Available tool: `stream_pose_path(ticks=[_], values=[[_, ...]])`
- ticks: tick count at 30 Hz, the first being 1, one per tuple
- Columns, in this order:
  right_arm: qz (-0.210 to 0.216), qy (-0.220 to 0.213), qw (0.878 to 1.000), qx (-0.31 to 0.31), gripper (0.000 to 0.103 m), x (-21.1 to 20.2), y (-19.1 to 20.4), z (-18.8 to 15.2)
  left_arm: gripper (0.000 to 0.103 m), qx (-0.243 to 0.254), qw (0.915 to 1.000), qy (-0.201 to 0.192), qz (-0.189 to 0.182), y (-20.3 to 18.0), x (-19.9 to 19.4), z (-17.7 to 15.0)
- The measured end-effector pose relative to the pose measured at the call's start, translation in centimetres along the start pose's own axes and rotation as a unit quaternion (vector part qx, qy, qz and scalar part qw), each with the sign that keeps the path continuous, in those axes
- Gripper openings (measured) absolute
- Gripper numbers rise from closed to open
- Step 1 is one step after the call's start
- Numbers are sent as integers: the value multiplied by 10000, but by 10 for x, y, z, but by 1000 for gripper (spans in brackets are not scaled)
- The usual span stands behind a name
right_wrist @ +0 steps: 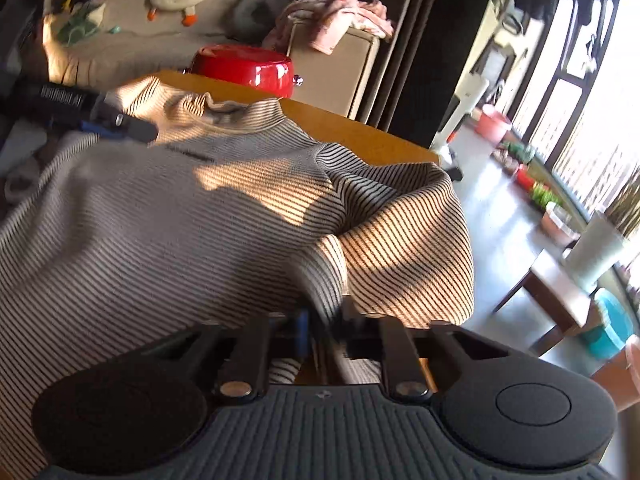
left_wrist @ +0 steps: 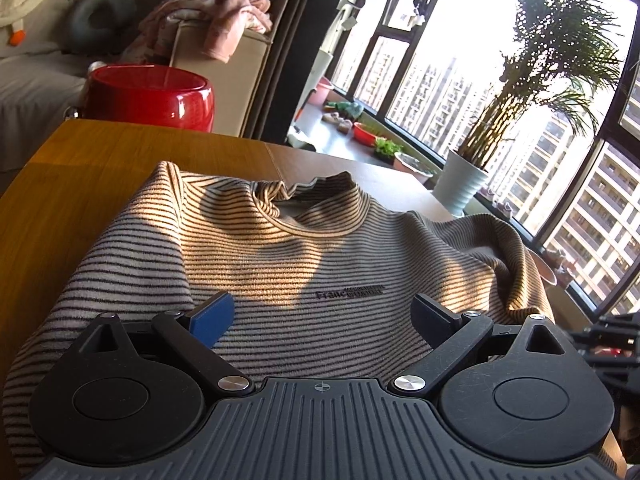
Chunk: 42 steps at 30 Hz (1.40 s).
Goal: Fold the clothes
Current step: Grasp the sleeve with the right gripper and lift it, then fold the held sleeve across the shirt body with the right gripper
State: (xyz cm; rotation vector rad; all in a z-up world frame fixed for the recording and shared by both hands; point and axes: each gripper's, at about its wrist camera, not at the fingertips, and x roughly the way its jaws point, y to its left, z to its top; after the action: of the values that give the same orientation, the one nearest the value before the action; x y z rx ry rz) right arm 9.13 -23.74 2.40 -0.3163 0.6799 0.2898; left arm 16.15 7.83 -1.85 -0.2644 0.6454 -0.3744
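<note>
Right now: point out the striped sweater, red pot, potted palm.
striped sweater [left_wrist: 320, 264]: left wrist view, chest above the logo.
red pot [left_wrist: 160, 100]: left wrist view, glossy side wall.
potted palm [left_wrist: 460, 184]: left wrist view, pale pot.

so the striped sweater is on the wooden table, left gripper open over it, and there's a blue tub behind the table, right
Not quite: the tub behind the wooden table is red, as the left wrist view shows. The striped sweater does lie on the table, with the left gripper open over it.

Left hand-held gripper [left_wrist: 322, 316] hovers with jaws spread wide; right hand-held gripper [right_wrist: 326, 330] is clamped closed.
</note>
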Motion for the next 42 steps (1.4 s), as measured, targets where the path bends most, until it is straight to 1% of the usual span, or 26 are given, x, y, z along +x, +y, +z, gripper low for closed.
stream_pose_path(ticks=[2,3,4,6,7,8,12,16,21,23,26,29,30,31,33,35,37,40,42], values=[[-203,-523,9979,333,10,-23,-21,27,98,-39,10000,-32,-32,1,-1,0],[-247,-901,9936,642,10,-41,-37,48,98,-54,10000,-43,-44,2,-2,1],[-289,-1276,9869,948,10,-59,-54,68,98,-60,10000,-50,-50,2,-2,1],[-307,-1978,9689,1453,9,-94,-82,107,99,-60,10000,-55,-49,2,-2,1],[-224,-2262,9610,1577,9,-107,-91,124,99,-65,9999,-58,-49,2,-2,1],[-138,-2453,9559,1610,9,-116,-93,139,99,-70,9999,-62,-51,2,-2,1],[480,-2525,9525,1633,10,-106,-74,171,99,-78,9999,-71,-66,3,-2,1],[1274,-2063,9540,1764,10,-45,-31,179,99,-82,9999,-78,-82,2,-4,0],[1647,-1476,9612,1647,10,23,21,180,100,-97,9998,-91,-121,2,-4,0],[1728,-1301,9624,1642,10,41,35,178,100,-104,9998,-96,-138,3,-4,0],[1930,-1174,9588,1723,12,54,47,170,100,-114,9997,-104,-163,3,-5,0],[2100,-1163,9538,1809,16,55,52,167,101,-120,9997,-109,-182,3,-5,0],[2179,-1187,9507,1859,20,55,52,167,101,-119,9997,-108,-181,3,-5,-1],[2249,-1217,9479,1903,31,53,51,168,101,-117,9997,-106,-179,3,-5,-1],[2224,-1367,9464,1903,44,49,48,168,101,-114,9997,-105,-174,3,-5,-1],[2098,-1450,9484,1886,44,46,41,166,101,-115,9997,-103,-169,3,-5,-1],[1895,-1435,9521,1925,44,46,30,161,101,-115,9997,-101,-163,3,-5,-1],[1369,-1333,9623,1935,44,55,11,145,101,-134,9998,-96,-130,3,-5,-1],[1116,-1097,9638,2157,44,66,-4,126,98,-134,9999,-57,-6,3,-3,0]])
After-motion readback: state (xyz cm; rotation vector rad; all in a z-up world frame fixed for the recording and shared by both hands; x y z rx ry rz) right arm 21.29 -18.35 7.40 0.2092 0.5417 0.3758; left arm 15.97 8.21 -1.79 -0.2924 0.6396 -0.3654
